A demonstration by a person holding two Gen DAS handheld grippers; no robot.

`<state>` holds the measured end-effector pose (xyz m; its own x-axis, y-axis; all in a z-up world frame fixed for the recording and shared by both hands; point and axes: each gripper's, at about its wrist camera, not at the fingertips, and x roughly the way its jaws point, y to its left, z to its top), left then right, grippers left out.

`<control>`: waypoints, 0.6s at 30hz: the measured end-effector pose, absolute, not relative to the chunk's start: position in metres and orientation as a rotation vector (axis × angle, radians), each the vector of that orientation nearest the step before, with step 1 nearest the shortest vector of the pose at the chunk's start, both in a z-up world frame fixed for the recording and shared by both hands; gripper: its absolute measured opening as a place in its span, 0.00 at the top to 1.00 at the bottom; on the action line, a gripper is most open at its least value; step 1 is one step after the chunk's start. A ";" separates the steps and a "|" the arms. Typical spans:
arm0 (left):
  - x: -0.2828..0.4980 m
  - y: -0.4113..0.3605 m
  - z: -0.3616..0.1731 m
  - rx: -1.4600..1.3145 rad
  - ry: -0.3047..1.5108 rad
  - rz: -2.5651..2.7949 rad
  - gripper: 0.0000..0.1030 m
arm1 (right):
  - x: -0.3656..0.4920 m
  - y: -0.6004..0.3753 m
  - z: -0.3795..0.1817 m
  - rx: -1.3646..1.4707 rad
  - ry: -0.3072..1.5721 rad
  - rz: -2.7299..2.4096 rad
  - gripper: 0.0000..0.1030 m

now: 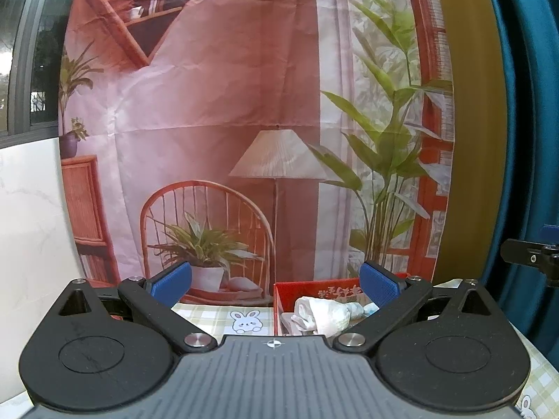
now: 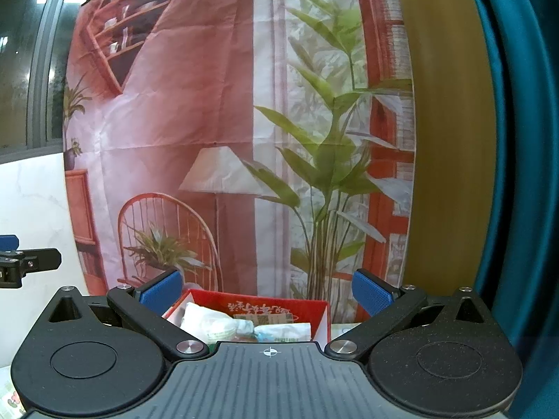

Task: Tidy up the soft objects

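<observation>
Nearest, the black left gripper (image 1: 276, 284) and right gripper (image 2: 267, 291), blue-padded jaws spread and empty, hovered level above a red cardboard box (image 2: 279, 305) holding crumpled white soft packets (image 2: 213, 324); any pick probably needed tilting downward first, minding the box walls, checked rabbit-print tablecloth (image 1: 223, 317) and printed backdrop (image 1: 227, 104).

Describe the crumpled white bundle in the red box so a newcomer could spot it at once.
Find the red box on the checked tablecloth, below the printed backdrop. The white bundle lies inside it toward the left, crumpled and papery, unlike the flat blue-tinted packet beside it.
</observation>
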<state>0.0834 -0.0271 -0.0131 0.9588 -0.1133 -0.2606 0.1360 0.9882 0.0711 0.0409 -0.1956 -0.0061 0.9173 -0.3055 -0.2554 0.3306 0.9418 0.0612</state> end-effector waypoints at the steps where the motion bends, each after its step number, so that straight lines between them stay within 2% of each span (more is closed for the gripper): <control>1: 0.083 -0.028 -0.013 0.092 0.257 -0.124 0.00 | 0.042 -0.196 -0.006 0.105 0.247 -0.329 0.00; 18: 0.085 -0.024 -0.013 0.075 0.285 -0.116 0.00 | 0.044 -0.201 -0.006 0.117 0.257 -0.335 0.00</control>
